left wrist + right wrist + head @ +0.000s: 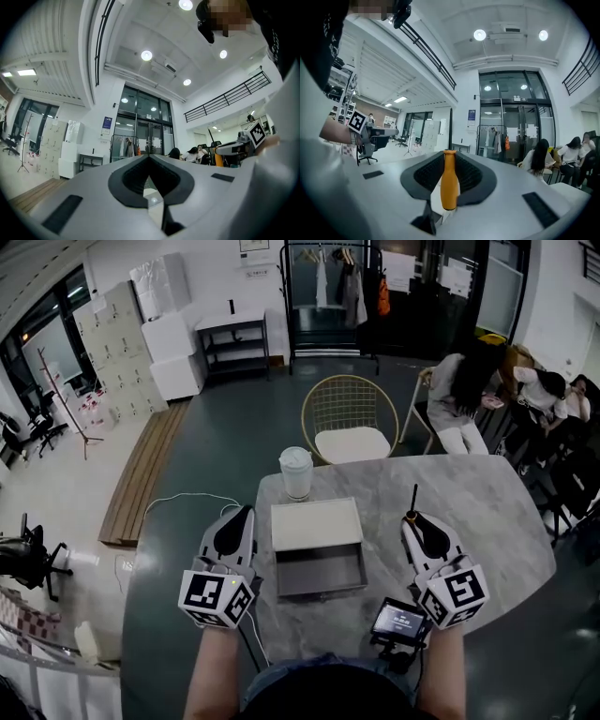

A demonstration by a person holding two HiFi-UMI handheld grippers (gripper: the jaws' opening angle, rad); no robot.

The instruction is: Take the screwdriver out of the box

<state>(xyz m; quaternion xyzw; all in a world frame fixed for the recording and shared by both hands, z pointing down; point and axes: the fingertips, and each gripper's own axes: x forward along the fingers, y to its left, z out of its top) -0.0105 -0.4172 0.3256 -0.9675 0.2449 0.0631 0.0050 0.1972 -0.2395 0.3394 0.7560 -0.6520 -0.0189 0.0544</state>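
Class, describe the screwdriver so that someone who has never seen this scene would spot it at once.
Start at the grey marble table and look right of the cream-and-grey drawer box at its middle. There the right gripper clamps an orange-handled screwdriver in its jaws, black shaft sticking out ahead; nothing else nearby is orange.

A lidded cup [295, 472], perhaps plastic, stands on the table [497, 512] near a chair [352, 442].

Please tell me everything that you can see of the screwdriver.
The screwdriver has a smooth orange handle, plastic by its look, with a narrower neck. The jaws of the right gripper clamp it, over the table, right of the open box. A thin dark shaft sticks out past the jaw tips.
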